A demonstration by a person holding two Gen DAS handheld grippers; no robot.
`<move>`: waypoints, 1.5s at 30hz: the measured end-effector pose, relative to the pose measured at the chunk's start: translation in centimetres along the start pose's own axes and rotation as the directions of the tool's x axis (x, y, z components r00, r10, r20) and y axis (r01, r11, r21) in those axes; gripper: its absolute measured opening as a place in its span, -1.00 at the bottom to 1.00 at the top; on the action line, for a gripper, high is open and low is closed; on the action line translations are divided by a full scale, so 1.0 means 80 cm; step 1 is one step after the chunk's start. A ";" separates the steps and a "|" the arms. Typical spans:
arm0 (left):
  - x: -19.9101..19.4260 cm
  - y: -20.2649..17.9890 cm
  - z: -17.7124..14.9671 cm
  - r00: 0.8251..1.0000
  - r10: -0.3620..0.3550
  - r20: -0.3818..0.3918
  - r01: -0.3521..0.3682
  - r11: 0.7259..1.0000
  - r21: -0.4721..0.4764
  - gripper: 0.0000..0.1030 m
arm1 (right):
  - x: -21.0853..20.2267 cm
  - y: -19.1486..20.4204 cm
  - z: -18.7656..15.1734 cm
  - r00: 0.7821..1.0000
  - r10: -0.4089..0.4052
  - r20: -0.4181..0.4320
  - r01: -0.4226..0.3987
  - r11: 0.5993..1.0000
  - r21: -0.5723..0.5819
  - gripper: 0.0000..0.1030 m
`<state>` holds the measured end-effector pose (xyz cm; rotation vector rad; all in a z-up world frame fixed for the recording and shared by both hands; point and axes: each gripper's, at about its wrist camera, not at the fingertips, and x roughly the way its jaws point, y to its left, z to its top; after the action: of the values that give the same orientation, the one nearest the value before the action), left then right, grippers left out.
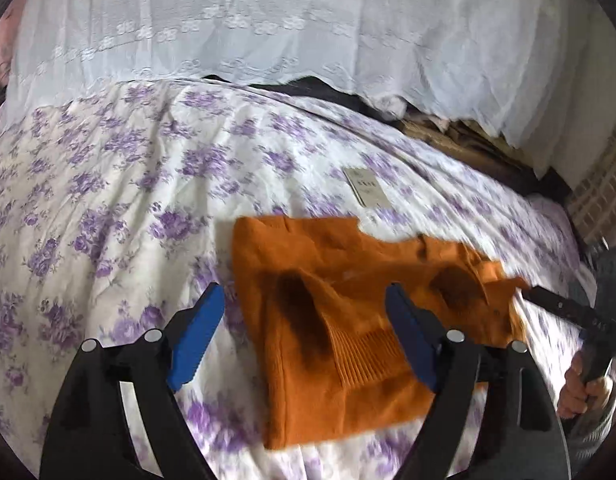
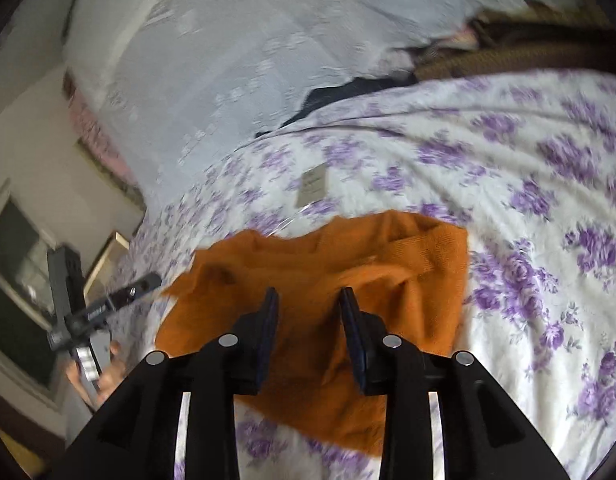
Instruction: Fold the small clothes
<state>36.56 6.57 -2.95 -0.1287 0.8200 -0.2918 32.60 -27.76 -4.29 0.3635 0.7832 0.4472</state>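
An orange knitted garment [image 1: 340, 320] lies on the bed's sheet, white with purple flowers [image 1: 108, 184], in the lower middle of the left wrist view. It is folded over on itself into a rough slab, with a ribbed band showing near its lower middle and a notch in its upper edge. In the right wrist view the same garment [image 2: 388, 264] fills the lower centre, rumpled, its right edge straight and its left corner drawn to a point.
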 end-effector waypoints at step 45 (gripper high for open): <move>0.165 0.002 0.036 0.916 0.352 -0.191 -0.348 0.936 0.057 0.92 | 0.132 -0.048 0.051 0.960 -0.272 -0.073 0.272 0.962 -0.007 -0.49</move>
<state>47.22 2.71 -10.31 0.0711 1.0201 0.0268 43.18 -26.22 -9.67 0.2385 0.8916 0.2017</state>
